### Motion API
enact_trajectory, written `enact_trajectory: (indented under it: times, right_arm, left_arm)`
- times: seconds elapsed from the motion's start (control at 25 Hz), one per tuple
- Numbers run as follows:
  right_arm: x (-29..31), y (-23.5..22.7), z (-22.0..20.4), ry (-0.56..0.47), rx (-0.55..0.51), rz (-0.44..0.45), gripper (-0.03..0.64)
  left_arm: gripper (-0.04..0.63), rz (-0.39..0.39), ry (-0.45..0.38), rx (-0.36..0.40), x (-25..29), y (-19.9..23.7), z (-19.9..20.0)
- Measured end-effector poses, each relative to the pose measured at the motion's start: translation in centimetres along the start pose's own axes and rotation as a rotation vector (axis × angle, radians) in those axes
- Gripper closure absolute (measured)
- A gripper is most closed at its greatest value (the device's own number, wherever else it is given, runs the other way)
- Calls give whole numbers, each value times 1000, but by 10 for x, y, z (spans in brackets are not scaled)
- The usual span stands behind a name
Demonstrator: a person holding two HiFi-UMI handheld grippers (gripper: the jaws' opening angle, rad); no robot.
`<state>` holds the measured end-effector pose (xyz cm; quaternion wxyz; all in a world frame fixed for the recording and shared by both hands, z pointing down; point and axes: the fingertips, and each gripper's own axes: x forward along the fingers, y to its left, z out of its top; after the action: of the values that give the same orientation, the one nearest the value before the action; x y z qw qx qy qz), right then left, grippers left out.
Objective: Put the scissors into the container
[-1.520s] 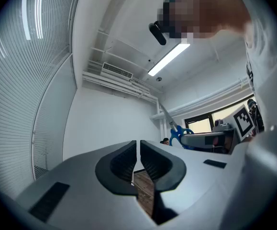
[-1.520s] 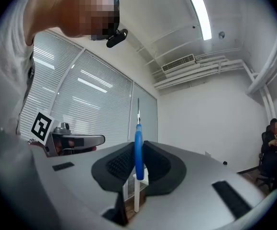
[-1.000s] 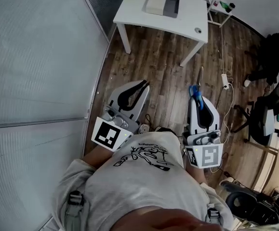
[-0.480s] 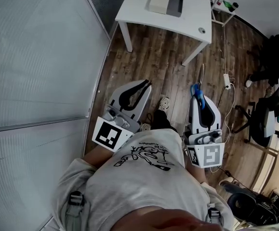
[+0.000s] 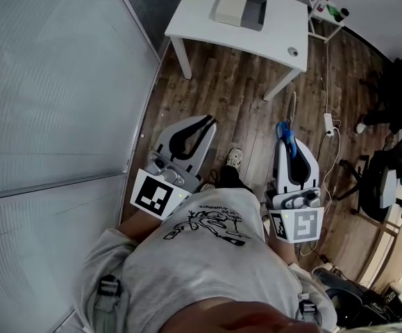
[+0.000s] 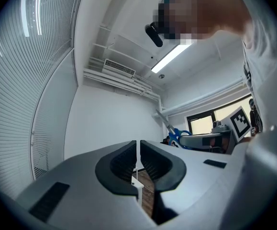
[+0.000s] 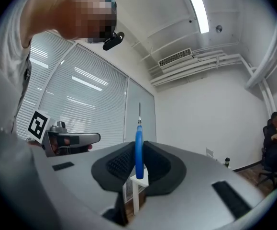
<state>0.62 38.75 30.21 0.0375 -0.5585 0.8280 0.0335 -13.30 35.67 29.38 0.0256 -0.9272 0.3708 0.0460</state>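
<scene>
Scissors (image 5: 285, 132) are held in the right gripper (image 5: 287, 139), whose jaws are closed on the blue handle (the right gripper view shows the handle (image 7: 138, 150) pinched edge-on between the dark pads, with the thin metal blades reaching out ahead of the tips). The left gripper (image 5: 209, 121) is carried alongside with its jaws brought together and nothing seen between them, as its own view (image 6: 138, 153) confirms. The grey container (image 5: 255, 12) is seen from the head view on the white table (image 5: 201, 23), just beside a pale box (image 5: 228, 7), and it is well apart from both grippers, with a stretch of wooden floor (image 5: 235, 82) between. The pick is therefore judged to be done, and the step in hand is taken to be the carry toward the table. For the next move, the gap to the table has to be closed, the right gripper has to be brought over the open top of the container, and the blades should be tipped downward so that they enter first. Only then should the grip be released; if it is let go too early, the scissors could be dropped on the table or the floor.
</scene>
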Motion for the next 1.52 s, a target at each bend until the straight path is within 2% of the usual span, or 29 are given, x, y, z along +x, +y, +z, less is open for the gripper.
enact_trajectory:
  times: [0.28, 0.48, 0.96, 1.52]
  right_arm:
    - [27, -46, 0, 0, 6, 2, 562]
    - [48, -83, 2, -3, 3, 2, 562]
    - [89, -162, 2, -5, 4, -1, 562]
    - [124, -206, -8, 15, 18, 11, 563]
  left_arm:
    - [557, -5, 6, 1, 54, 7, -2]
    - [557, -2, -39, 15, 98, 17, 4]
    - [574, -22, -27, -3, 189, 24, -3]
    - [574, 10, -16, -2, 236, 44, -13]
